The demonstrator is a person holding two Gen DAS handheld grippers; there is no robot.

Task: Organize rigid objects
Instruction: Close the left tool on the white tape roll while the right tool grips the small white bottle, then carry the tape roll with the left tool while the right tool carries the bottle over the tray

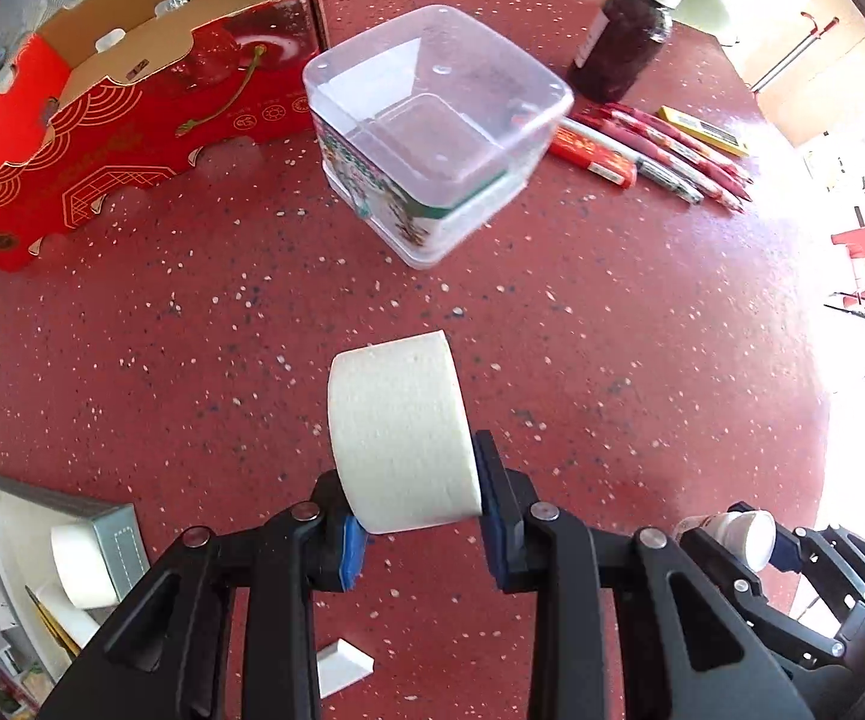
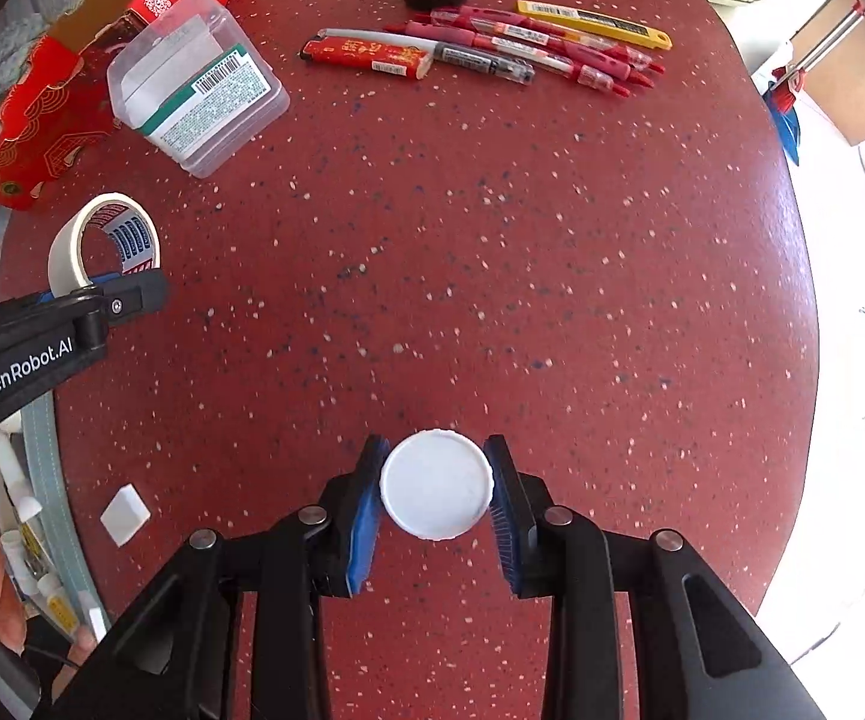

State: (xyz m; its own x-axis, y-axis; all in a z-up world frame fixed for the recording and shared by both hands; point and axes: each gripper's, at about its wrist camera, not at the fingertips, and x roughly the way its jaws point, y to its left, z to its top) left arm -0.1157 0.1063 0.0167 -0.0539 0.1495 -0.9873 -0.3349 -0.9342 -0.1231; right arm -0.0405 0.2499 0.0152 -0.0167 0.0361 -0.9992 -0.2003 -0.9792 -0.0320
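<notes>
My left gripper (image 1: 420, 516) is shut on a roll of white masking tape (image 1: 399, 429) and holds it above the red speckled table (image 1: 612, 330). The roll also shows in the right wrist view (image 2: 102, 240), on the left, gripped by the left gripper (image 2: 105, 288). My right gripper (image 2: 435, 492) is shut on a small white-capped bottle (image 2: 435, 492), seen cap-on. The bottle also shows in the left wrist view (image 1: 732, 534), at the lower right.
A clear plastic tub (image 1: 432, 126) stands mid-table, next to a red cardboard box (image 1: 126, 126) with bottles. Pens (image 2: 528, 48), a lighter, a yellow cutter (image 2: 594, 21) and a dark jar (image 1: 624, 42) lie beyond. A white eraser-like block (image 2: 125, 515) and a grey tray (image 1: 18, 534) are on the left.
</notes>
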